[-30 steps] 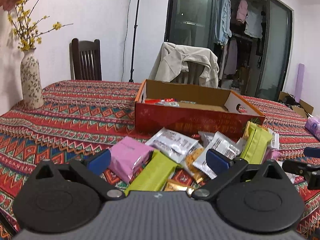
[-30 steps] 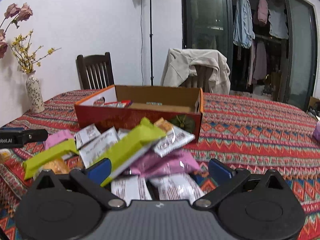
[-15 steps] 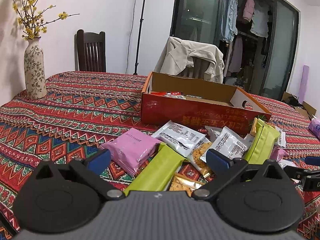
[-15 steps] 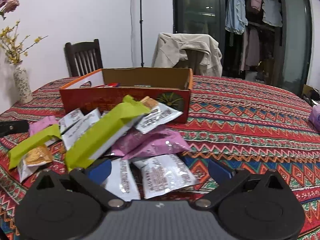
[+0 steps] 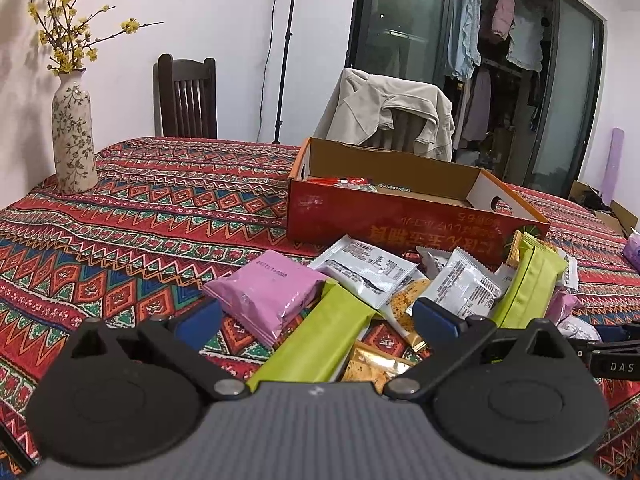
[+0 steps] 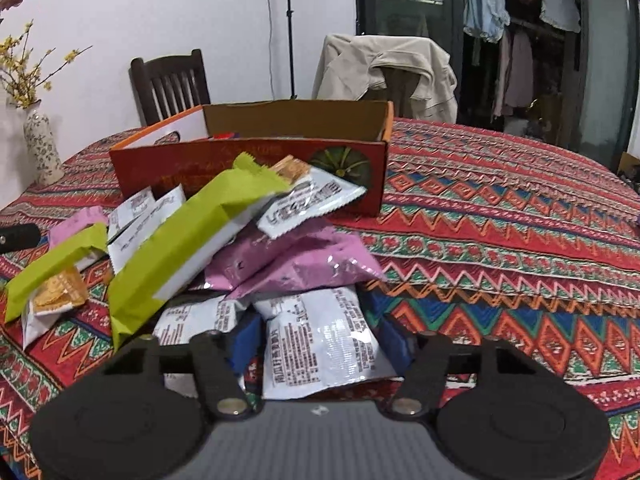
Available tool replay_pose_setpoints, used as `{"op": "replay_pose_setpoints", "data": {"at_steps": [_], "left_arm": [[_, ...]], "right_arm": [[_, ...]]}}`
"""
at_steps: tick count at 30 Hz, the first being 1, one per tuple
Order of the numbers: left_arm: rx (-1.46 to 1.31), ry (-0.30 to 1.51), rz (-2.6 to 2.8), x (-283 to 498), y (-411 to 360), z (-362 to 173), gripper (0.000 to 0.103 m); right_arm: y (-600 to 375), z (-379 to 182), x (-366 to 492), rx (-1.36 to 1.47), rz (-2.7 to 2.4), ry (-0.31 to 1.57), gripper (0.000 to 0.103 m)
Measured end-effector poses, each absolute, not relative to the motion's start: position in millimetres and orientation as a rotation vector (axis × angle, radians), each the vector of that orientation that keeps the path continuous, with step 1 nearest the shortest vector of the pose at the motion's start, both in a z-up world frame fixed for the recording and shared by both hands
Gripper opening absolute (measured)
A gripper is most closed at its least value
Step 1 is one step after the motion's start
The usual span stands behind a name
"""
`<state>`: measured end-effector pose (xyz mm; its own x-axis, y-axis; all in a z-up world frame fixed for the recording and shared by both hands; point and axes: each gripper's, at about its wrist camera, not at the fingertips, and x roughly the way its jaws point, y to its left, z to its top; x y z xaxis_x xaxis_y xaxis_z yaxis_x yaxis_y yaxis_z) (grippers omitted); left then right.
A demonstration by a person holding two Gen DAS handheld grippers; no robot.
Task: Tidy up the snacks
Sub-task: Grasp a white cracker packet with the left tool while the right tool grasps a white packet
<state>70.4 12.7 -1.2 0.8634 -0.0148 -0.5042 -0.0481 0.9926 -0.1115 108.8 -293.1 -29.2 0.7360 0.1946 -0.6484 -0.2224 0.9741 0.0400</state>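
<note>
A heap of snack packets lies on the patterned tablecloth in front of an open red cardboard box [image 5: 400, 232] [image 6: 248, 160], which holds a few items. My right gripper [image 6: 321, 342] is low over the near edge of the heap. Its jaws are closing, and the blue pads touch both sides of a white snack packet [image 6: 316, 320]. Just beyond it lie purple packets [image 6: 296, 264] and a long green bar [image 6: 188, 240]. My left gripper [image 5: 316, 320] stands open above another green bar [image 5: 320, 344] and holds nothing. A pink packet [image 5: 272, 292] lies to its left.
A flowered vase [image 5: 74, 136] [image 6: 40, 148] stands at the table's far left. A dark wooden chair [image 5: 186, 100] and a chair draped with a beige jacket [image 5: 392, 116] stand behind the table. Bare tablecloth [image 6: 500, 240] stretches to the right of the box.
My right gripper has sunk and moved in on the heap, and its jaws have come together from wide open onto the white packet. The left gripper has stayed where it was.
</note>
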Motion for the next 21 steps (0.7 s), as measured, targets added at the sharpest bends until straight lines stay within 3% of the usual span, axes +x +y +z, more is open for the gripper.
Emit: {"op": "replay_pose_setpoints", "data": {"at_steps": [5,21], "left_arm": [[-0.124,0.539,0.025,71.2,12.8,-2.5,0.103],[-0.146,0.545,0.054,58.2,19.7,0.9,0.103]], "right_arm": [[-291.7,-27.4,103.7,-0.045,0.251,0.697,0.047],[-292.8,5.0,67.0,-0.053,0.197,0.548,0.044]]}}
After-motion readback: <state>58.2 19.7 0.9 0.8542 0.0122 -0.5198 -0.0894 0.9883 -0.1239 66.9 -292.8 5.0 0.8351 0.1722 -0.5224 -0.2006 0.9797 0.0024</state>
